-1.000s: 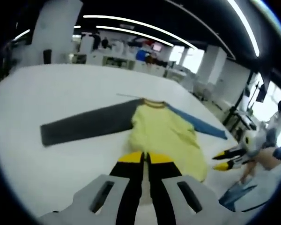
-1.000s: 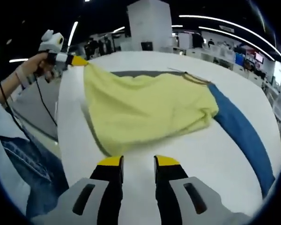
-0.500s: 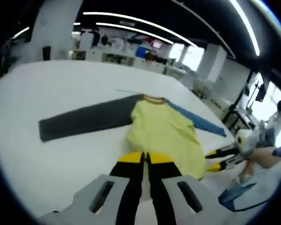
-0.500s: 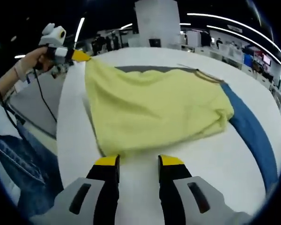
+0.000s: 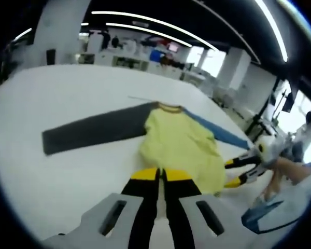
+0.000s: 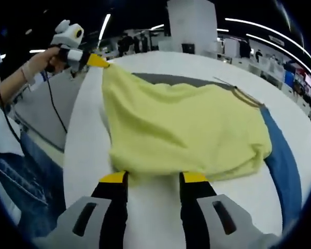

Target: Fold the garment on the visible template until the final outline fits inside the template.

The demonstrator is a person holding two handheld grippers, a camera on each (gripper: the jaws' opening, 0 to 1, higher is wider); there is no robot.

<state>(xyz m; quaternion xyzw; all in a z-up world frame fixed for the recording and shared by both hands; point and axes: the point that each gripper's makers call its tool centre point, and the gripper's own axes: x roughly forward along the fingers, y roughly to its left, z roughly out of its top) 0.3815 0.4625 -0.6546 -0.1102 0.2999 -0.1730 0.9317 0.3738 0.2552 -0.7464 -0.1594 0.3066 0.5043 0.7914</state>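
Left gripper view: left gripper (image 5: 159, 174) low in front, yellow-tipped jaws pressed nearly together over the near hem of the garment (image 5: 179, 142); cannot tell whether cloth is pinched between them. Garment spread flat on the white table (image 5: 52, 98): yellow body in the middle, grey sleeve (image 5: 93, 134) stretched out to one side of the body, blue sleeve (image 5: 217, 134) to the other. Beside the garment's hem corner on the blue-sleeve side, right gripper (image 5: 229, 174) with jaws spread apart.

Right gripper view: right gripper (image 6: 154, 178) spread wide, both tips at the garment's (image 6: 181, 129) yellow hem edge, nothing between them. At the far hem corner of the garment, left gripper (image 6: 99, 60) held in a hand (image 6: 41, 61), its yellow tip touching the cloth.
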